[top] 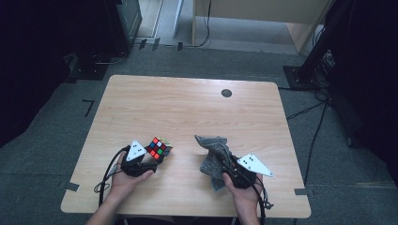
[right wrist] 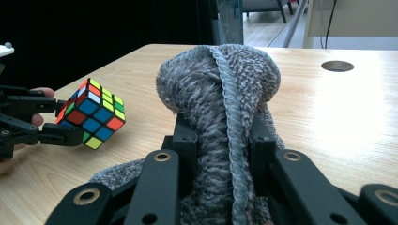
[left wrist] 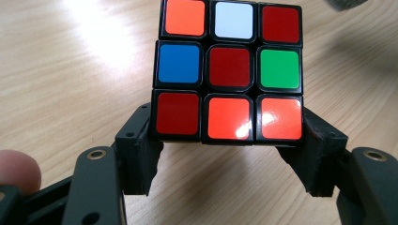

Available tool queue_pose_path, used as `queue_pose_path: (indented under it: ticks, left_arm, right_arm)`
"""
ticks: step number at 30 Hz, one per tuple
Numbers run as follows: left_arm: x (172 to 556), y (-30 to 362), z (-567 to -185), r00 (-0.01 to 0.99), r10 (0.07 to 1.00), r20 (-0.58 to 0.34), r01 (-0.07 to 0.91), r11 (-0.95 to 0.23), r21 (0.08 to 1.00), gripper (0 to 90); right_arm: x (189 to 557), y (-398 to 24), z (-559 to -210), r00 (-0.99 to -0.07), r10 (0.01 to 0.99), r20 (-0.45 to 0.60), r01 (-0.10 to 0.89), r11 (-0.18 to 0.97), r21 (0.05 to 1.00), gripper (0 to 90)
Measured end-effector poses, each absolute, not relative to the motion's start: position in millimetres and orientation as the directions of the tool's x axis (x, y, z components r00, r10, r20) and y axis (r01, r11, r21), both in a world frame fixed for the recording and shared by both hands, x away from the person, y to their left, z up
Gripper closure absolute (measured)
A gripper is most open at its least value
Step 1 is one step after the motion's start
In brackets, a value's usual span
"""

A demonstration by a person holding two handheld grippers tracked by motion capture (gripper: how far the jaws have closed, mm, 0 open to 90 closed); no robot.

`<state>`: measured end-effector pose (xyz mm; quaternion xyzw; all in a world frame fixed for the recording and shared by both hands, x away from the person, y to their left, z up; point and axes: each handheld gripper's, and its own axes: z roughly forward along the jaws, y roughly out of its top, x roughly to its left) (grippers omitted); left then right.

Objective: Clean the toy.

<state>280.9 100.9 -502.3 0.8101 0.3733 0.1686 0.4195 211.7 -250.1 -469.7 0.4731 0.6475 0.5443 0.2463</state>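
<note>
Toward the front left of the worktop (top: 141,98), I am seeing the left gripper (top: 151,158) pinching a puzzle cube (top: 159,148) by two opposite sides. Along that gripper's own view, the two black jaws are pressing against the bottom row of the cube (left wrist: 229,70), one on each flank, and the face turned to the camera is showing mixed red, orange, white, blue and green tiles. From the right gripper view, the cube (right wrist: 91,114) is sitting tilted on a corner and hanging clear above the wood, with the left gripper (right wrist: 70,126) reaching in from the left edge of the worktop. A hand (top: 126,180) is wrapping around that gripper's body near the front edge.

Moving right, past the middle of the front half, I am noting a grey cloth (top: 213,159) bunched up, partly resting on the worktop and partly lifted. The right gripper (top: 226,165) is clamping this cloth: in its own view the jaws are pressed together on a gathered fold of the cloth (right wrist: 220,103), which is bulging above them in a rounded hump, with a stitched hem running down its middle. Cube and cloth are staying near each other but apart.

Farther back, toward the rear right corner, a round cable hole (top: 226,93) is showing in the worktop.
</note>
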Motion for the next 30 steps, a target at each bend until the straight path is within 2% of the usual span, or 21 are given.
queue_pose_path:
  ticks: [4, 11, 30]
  left_arm:
    - [281.0, 95.3, -504.2, 0.651, 0.759, 0.0, 0.478, -0.409, 0.777, 34.3]
    - [283.7, 92.0, -505.8, 0.644, 0.764, -0.045, 0.509, -0.384, 0.77, 34.1]
    - [283.7, 86.9, -510.2, 0.646, 0.763, -0.012, 0.488, -0.401, 0.776, 33.2]
  right_arm:
    - [212.4, -251.9, -471.3, -0.423, 0.884, 0.199, 0.352, -0.042, 0.935, 72.0]
    - [212.7, -251.4, -472.8, -0.42, 0.885, 0.2, 0.36, -0.04, 0.932, 71.7]
    - [212.9, -249.7, -474.7, -0.422, 0.886, 0.194, 0.363, -0.032, 0.931, 71.7]
